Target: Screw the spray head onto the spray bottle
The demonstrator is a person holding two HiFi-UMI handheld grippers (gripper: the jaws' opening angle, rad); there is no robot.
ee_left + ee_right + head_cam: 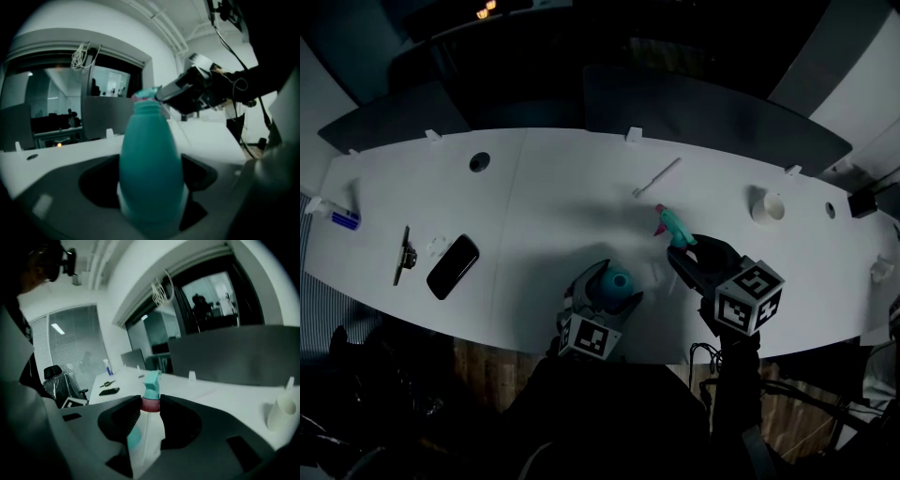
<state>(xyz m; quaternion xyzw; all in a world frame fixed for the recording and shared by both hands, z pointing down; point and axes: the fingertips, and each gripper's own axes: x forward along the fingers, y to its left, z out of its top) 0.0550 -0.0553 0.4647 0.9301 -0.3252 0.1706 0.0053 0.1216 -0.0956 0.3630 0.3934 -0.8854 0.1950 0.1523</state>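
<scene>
The teal spray bottle [619,279] stands upright near the table's front edge with my left gripper [605,292] shut on it. In the left gripper view the bottle [150,164] fills the gap between the jaws, its open neck at the top. My right gripper [682,251] is shut on the spray head [669,225], teal with a pink collar, held in the air to the right of the bottle and beyond it. In the right gripper view the jaws pinch the pink collar [151,404] and the nozzle points away. The left gripper view shows the spray head [146,93] just above the bottle's neck.
On the white table [553,206] lie a black phone [453,266], a thin dark tool [402,255] and a small blue-and-white bottle [337,217] at the left. A white stick [658,176] lies beyond the spray head. A white roll [768,207] sits at the right.
</scene>
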